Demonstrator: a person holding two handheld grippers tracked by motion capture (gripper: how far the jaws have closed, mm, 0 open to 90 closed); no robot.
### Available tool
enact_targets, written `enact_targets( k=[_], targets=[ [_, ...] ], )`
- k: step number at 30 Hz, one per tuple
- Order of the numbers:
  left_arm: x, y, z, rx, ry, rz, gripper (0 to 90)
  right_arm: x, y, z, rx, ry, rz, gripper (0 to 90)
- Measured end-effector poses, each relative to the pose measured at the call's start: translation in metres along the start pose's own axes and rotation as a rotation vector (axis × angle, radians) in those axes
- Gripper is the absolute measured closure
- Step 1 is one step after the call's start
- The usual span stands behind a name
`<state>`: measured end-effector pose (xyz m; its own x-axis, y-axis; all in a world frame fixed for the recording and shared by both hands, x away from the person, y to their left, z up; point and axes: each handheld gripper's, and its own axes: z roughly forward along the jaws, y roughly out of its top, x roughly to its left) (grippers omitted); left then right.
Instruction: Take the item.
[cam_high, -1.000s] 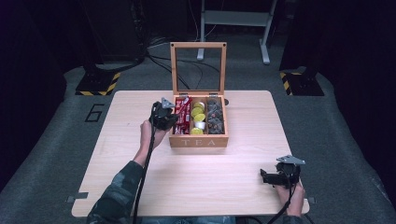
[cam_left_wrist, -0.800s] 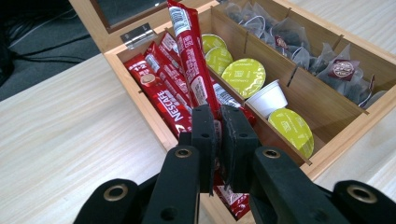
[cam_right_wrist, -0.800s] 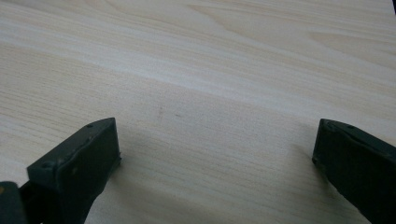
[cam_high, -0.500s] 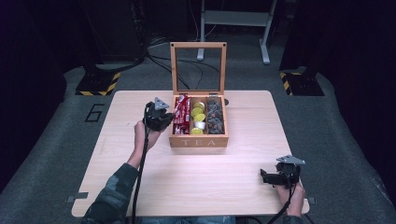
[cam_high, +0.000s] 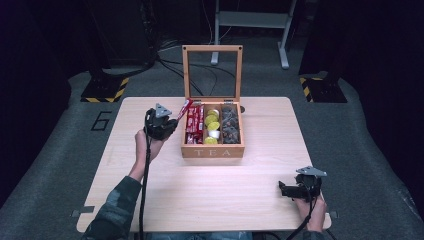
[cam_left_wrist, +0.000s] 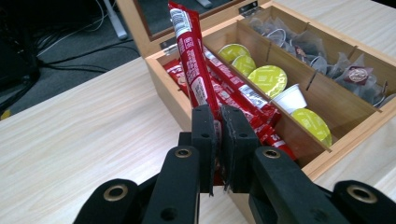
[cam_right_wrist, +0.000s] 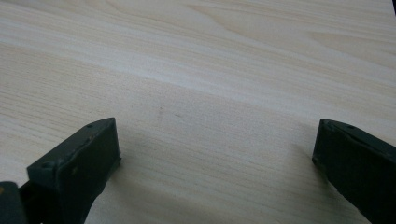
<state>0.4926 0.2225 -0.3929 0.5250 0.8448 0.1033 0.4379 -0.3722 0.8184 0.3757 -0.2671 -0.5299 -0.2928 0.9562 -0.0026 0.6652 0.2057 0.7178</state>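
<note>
An open wooden tea box (cam_high: 213, 150) stands mid-table with its glass lid upright. Its left compartment holds red sachets (cam_high: 194, 127), the middle one yellow-lidded capsules (cam_high: 212, 120), the right one dark tea bags (cam_high: 230, 125). My left gripper (cam_high: 172, 122) hovers just left of the box, shut on one red sachet (cam_high: 184, 108) that sticks up over the box's left wall. In the left gripper view my left gripper (cam_left_wrist: 218, 128) pinches the lower end of that red sachet (cam_left_wrist: 190, 60). My right gripper (cam_high: 283, 190) rests open near the table's front right, and in its own view my right gripper (cam_right_wrist: 215, 140) has bare wood between the jaws.
The light wooden table (cam_high: 150, 200) is bare around the box. Beyond its far edge lie cables (cam_high: 200, 75), a metal stand's feet (cam_high: 250, 20) and black-and-yellow striped blocks (cam_high: 105, 90) on the grey floor.
My left gripper has drawn back to the left and slightly up from the box's red compartment, taking one red sachet with it. The right gripper has stayed put.
</note>
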Motion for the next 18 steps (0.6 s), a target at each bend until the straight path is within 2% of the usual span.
enact_targets(
  k=[18],
  targets=[
    [0.025, -0.015, -0.01, -0.005, 0.043, -0.043, 84.1, 0.0, 0.0, 0.0, 0.0, 0.0, 0.0, 0.0]
  ],
)
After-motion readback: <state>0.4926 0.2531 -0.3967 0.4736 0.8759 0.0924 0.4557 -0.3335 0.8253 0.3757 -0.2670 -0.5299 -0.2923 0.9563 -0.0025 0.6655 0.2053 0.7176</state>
